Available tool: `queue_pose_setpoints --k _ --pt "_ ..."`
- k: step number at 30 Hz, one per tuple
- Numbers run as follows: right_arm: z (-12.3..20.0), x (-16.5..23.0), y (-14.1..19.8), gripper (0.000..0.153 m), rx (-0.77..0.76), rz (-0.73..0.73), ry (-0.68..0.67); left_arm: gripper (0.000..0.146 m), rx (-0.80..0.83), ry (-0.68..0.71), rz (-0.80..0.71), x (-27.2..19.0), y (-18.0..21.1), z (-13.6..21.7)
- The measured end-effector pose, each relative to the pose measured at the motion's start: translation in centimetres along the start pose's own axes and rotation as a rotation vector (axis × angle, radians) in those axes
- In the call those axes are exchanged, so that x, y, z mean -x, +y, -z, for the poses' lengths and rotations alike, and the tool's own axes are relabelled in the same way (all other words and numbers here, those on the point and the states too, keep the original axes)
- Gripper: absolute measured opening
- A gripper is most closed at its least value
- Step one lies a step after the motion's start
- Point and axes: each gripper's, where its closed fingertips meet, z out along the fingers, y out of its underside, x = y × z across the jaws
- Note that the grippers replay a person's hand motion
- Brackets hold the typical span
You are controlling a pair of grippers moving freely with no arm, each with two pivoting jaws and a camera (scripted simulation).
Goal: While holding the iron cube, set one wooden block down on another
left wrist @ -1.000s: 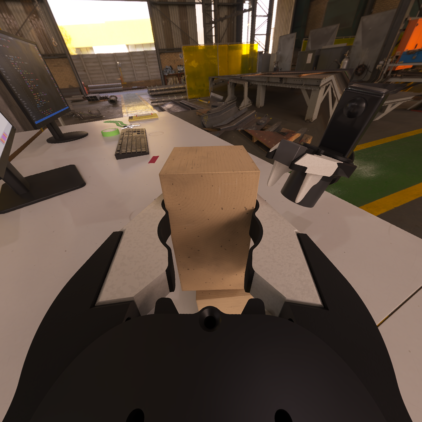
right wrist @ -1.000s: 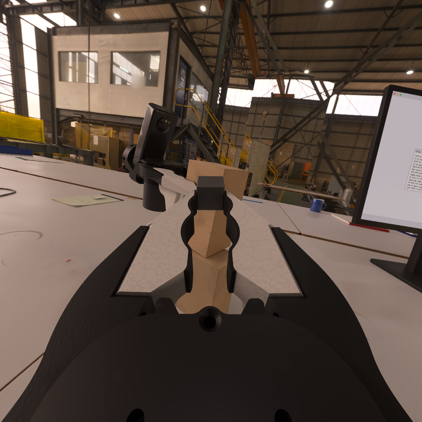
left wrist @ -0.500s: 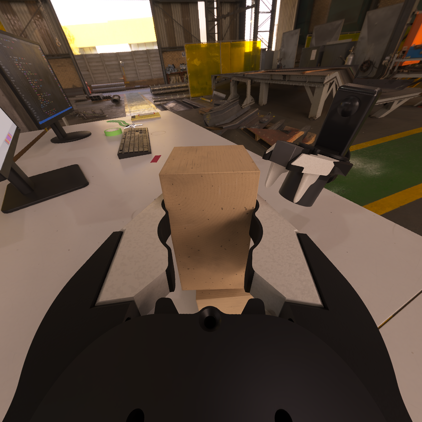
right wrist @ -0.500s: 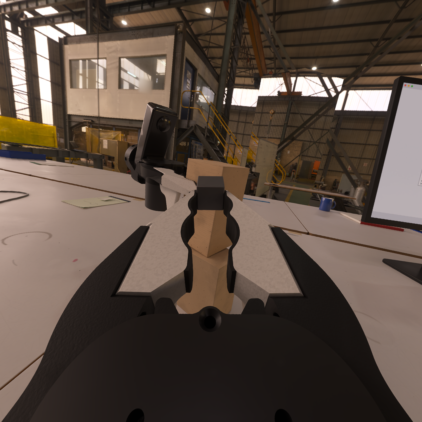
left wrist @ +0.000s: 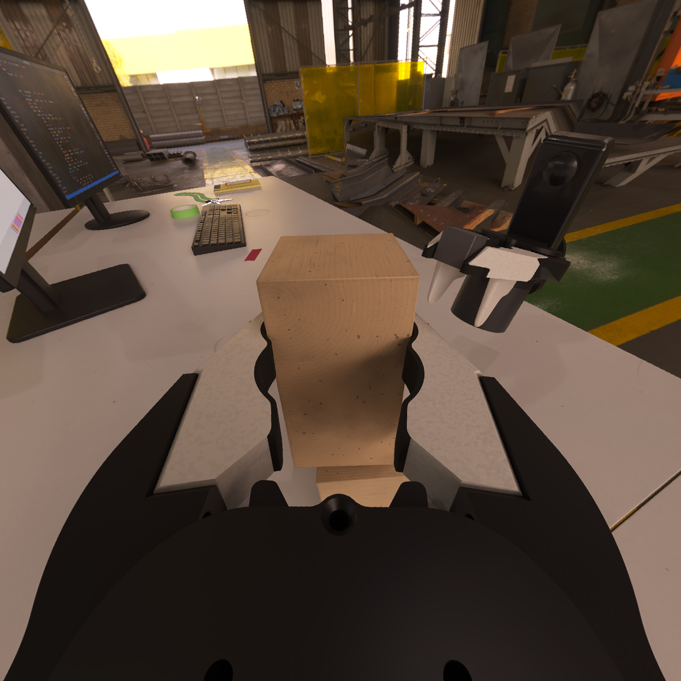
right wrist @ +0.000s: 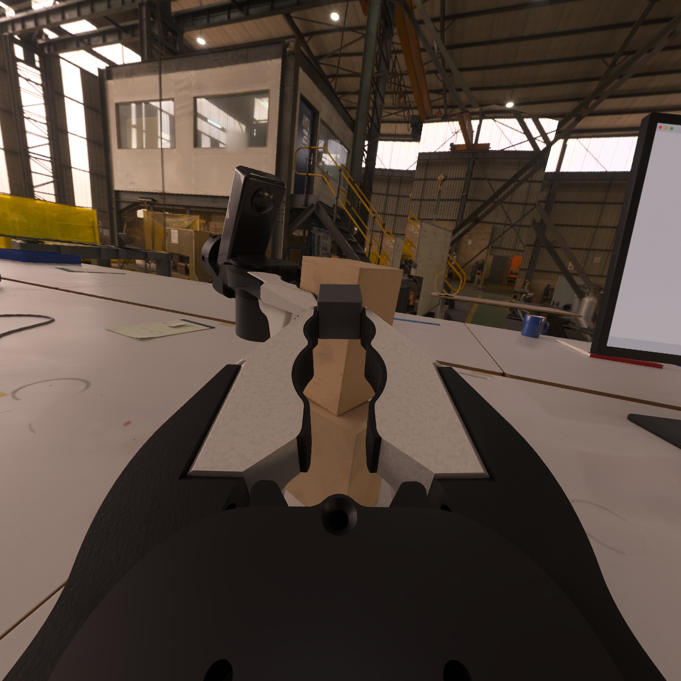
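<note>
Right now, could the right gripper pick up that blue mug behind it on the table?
Probably not: the right gripper is shut on the iron cube, so its fingers are full. The blue mug stands unblocked, well beyond it.

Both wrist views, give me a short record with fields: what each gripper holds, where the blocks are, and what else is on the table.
left gripper: shut on the pale upright wooden block
right gripper: shut on the small dark iron cube, held at its fingertips
second wooden block: directly below the held one; contact between them cannot be told
block alignment: held block turned slightly relative to the lower one, seen in the right wrist view
white table: black keyboard, green tape roll, blue mug, two monitors
</note>
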Motion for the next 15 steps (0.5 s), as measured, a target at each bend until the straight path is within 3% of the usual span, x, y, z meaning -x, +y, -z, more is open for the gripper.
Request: queue_pose_setpoints --k 7,10,15 --pt "-0.06 -0.09 0.02 0.022 0.000 -0.015 -0.003 0.069 0.003 -0.005 -0.002 0.05 0.02 -0.01" --pt "-0.21 0.14 0.01 0.022 0.019 0.107 0.038 0.069 0.002 -0.004 -0.005 0.04 0.03 -0.01" --pt "-0.05 -0.17 0.02 0.022 0.006 0.017 -0.023 0.069 0.009 0.006 -0.017 -0.16 0.05 0.00"
